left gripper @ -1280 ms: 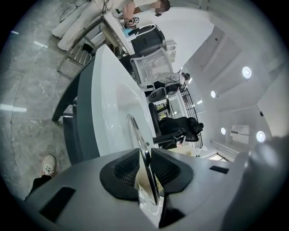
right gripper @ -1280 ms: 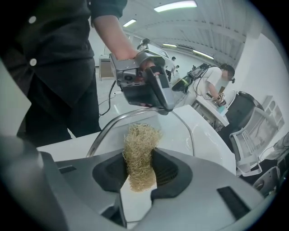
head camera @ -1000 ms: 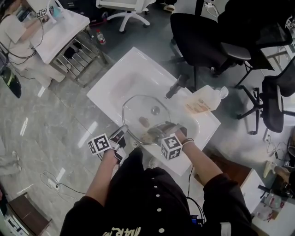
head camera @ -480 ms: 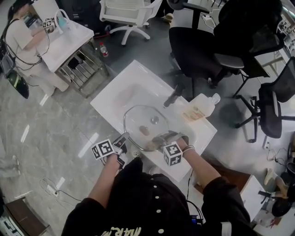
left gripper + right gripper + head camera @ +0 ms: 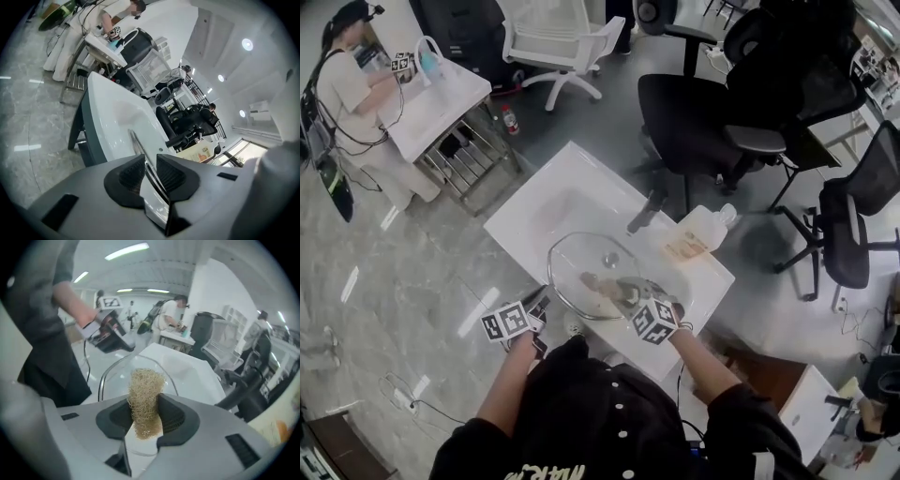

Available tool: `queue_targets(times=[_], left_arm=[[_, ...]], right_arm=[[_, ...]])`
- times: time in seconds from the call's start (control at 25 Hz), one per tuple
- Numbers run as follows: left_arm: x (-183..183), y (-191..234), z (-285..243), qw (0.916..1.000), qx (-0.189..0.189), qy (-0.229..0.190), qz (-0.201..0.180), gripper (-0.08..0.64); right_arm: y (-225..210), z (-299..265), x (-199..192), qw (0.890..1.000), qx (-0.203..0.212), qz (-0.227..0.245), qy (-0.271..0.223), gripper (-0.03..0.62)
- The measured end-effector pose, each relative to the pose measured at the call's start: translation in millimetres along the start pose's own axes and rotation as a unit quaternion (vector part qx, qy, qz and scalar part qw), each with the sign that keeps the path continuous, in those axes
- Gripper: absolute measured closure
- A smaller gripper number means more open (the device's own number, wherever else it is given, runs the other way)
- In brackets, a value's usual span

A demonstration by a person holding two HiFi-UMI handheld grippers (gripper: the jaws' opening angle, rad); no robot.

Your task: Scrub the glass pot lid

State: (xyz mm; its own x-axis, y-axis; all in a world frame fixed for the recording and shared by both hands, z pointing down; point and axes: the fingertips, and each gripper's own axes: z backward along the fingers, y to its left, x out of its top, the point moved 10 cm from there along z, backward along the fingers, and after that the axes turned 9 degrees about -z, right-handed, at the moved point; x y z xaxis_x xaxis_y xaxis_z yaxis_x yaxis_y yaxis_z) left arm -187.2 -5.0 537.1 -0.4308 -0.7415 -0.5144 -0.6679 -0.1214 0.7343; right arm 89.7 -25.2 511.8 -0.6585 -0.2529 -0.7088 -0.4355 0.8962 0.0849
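Glass pot lid (image 5: 602, 277) tilted over near part of white sink (image 5: 562, 197). Near-left rim clamped in left gripper (image 5: 536, 312); jaws have just been opening slightly, rim between pads, gripped. Right gripper (image 5: 630, 296) over lid's near-right part, clenched on tan fibrous scrubber (image 5: 145, 399).

Left gripper view alone shows rim edge-on between pads. Right gripper view alone shows pinch on scrubber.

Head view: black faucet (image 5: 643, 213) and bottle (image 5: 698, 232) at sink's far right. Glossy grey floor (image 5: 384, 281), black office chairs (image 5: 722, 103), person (image 5: 347, 84) at far-left white table (image 5: 441, 103).
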Motion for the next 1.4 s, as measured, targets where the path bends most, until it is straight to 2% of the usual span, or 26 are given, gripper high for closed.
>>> queue_targets(times=[0.08, 0.12, 0.24, 0.32, 0.4, 0.48, 0.6, 0.72, 0.96, 1.04, 1.12, 1.2, 1.4], left_arm=[[11.3, -8.7, 11.8, 0.9989, -0.005, -0.035, -0.030, 0.524], [18.4, -14.3, 17.4, 0.9974, -0.011, -0.054, -0.047, 0.526], [37.8, -31.2, 27.5, 0.9907, -0.027, -0.097, -0.091, 0.532], [47.3, -42.9, 29.7, 0.9875, -0.032, -0.110, -0.109, 0.532], [55.5, -56.9, 32.0, 0.9843, -0.037, -0.112, -0.131, 0.534], [65.4, -73.9, 34.5, 0.9782, -0.034, -0.112, -0.171, 0.534], [81.5, -103.0, 37.6, 0.9627, -0.023, -0.120, -0.242, 0.534], [94.6, -128.6, 41.8, 0.9479, -0.032, -0.139, -0.285, 0.532], [99.6, -151.4, 49.7, 0.9232, -0.013, -0.161, -0.349, 0.532], [98.6, -153.7, 52.1, 0.9211, -0.013, -0.164, -0.353, 0.532], [97.3, -154.4, 52.0, 0.9247, -0.015, -0.161, -0.345, 0.532], [95.1, -156.7, 52.2, 0.9264, -0.016, -0.159, -0.341, 0.532], [90.4, -162.8, 55.4, 0.9146, -0.014, -0.177, -0.363, 0.532]], right_arm=[[-6.6, 15.8, 7.7, 0.995, -0.012, -0.087, -0.047, 0.444], [-8.8, 23.8, 11.8, 0.990, -0.018, -0.118, -0.070, 0.445], [-13.9, 48.1, 25.5, 0.976, -0.037, -0.172, -0.130, 0.443], [-18.2, 65.8, 35.1, 0.963, -0.054, -0.199, -0.171, 0.443], [-22.0, 85.4, 44.6, 0.947, -0.074, -0.226, -0.215, 0.443], [-26.4, 105.6, 52.4, 0.927, -0.104, -0.249, -0.259, 0.443], [-33.0, 133.6, 54.5, 0.893, -0.157, -0.279, -0.317, 0.443], [-37.9, 158.3, 51.1, 0.866, -0.194, -0.292, -0.357, 0.443], [-38.5, 210.5, 43.7, 0.830, -0.252, -0.298, -0.400, 0.443], [-36.7, 226.9, 40.5, 0.815, -0.266, -0.308, -0.413, 0.443], [-35.4, 241.4, 36.3, 0.800, -0.277, -0.319, -0.427, 0.443], [-33.0, 253.7, 32.1, 0.796, -0.295, -0.312, -0.428, 0.443], [-26.9, 272.9, 19.5, 0.784, -0.334, -0.295, -0.432, 0.443]])
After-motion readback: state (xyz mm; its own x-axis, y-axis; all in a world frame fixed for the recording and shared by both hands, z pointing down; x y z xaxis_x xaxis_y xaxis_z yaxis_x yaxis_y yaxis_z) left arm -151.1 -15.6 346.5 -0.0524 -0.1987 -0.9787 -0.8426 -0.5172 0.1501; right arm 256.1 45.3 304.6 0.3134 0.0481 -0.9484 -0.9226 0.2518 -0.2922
